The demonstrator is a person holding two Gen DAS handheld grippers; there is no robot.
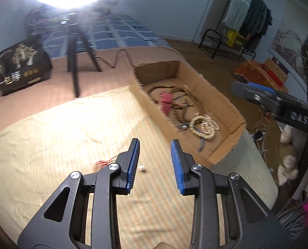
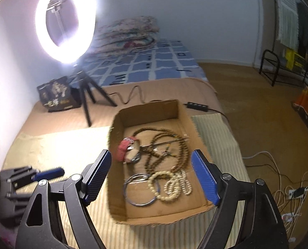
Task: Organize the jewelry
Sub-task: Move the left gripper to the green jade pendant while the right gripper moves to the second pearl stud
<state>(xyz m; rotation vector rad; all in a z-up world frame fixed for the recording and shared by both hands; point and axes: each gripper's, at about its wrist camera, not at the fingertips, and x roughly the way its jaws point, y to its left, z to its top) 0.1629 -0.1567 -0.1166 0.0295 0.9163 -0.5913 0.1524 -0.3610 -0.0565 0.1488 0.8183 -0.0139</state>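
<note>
Right gripper (image 2: 152, 175) spread wide and empty above the cardboard box (image 2: 197, 128) corralling the jewelry, white bead bracelet (image 2: 166, 186) nearest, brown bead necklace (image 2: 181, 149) behind; left gripper (image 1: 155, 164) narrowly parted, holding nothing, over the striped cloth (image 1: 60, 128) where a red cord (image 1: 103, 162) waits.

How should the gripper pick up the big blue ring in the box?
Grip the thin blue ring bangle across its near rim, coming from straight above. It lies flat in the cardboard box, its far edge touching the cream bead bracelet; the near arc is clear.
</note>
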